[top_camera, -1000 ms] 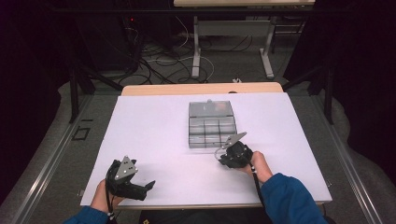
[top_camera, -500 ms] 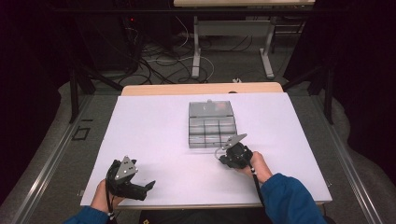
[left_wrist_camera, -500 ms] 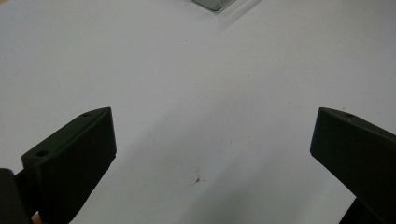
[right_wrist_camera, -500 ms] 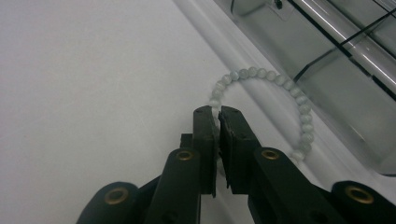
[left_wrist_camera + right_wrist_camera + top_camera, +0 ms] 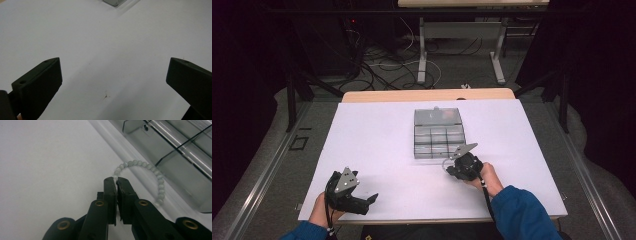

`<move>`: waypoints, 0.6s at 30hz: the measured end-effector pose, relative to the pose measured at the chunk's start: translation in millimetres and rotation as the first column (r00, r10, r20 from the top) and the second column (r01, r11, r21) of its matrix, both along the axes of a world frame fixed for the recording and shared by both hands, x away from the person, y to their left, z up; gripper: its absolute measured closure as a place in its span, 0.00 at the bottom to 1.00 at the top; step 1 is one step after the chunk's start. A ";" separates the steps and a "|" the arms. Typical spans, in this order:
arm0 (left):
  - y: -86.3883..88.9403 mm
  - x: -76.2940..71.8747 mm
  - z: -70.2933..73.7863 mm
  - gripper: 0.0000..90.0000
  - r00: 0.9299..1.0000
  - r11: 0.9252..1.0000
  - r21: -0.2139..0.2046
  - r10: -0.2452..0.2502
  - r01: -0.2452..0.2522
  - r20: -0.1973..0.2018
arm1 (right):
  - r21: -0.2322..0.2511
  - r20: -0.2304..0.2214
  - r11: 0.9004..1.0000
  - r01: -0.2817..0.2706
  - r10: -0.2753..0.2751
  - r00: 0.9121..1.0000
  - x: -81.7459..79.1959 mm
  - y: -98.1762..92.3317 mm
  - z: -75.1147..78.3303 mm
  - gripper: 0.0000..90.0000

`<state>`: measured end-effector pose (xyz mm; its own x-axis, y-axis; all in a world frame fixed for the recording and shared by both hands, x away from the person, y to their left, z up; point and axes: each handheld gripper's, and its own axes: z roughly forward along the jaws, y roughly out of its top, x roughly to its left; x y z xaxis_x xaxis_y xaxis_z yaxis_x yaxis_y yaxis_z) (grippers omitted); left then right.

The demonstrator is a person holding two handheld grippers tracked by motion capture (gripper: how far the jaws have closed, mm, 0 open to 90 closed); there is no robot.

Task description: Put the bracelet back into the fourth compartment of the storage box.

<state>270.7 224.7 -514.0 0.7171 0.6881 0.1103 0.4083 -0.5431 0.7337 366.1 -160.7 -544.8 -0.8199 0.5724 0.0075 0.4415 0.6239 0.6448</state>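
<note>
White table top (image 5: 377,145), cables (image 5: 377,65) on floor behind

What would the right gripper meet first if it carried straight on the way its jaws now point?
The right gripper, shut on the bead bracelet, points toward the clear compartment box. Going straight on, it would probably meet the box's near wall first, though the depth is hard to judge.

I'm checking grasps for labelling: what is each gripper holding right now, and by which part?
The right gripper pinches the pale bead bracelet at one spot on its loop, beside the clear organizer box. The left gripper holds nothing.
</note>
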 end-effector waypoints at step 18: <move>0.2 -0.1 0.5 0.00 1.000 1.000 0.001 -0.002 0.002 -0.002 | 0.065 0.069 0.997 0.030 -0.034 0.997 -4.3 -6.1 22.4 0.96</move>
<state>270.6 224.9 -513.5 0.7184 0.6868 0.1101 0.4086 -0.5448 0.7323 361.8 -166.8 -522.5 -0.8009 0.5987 -0.0121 0.4127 0.5665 0.7133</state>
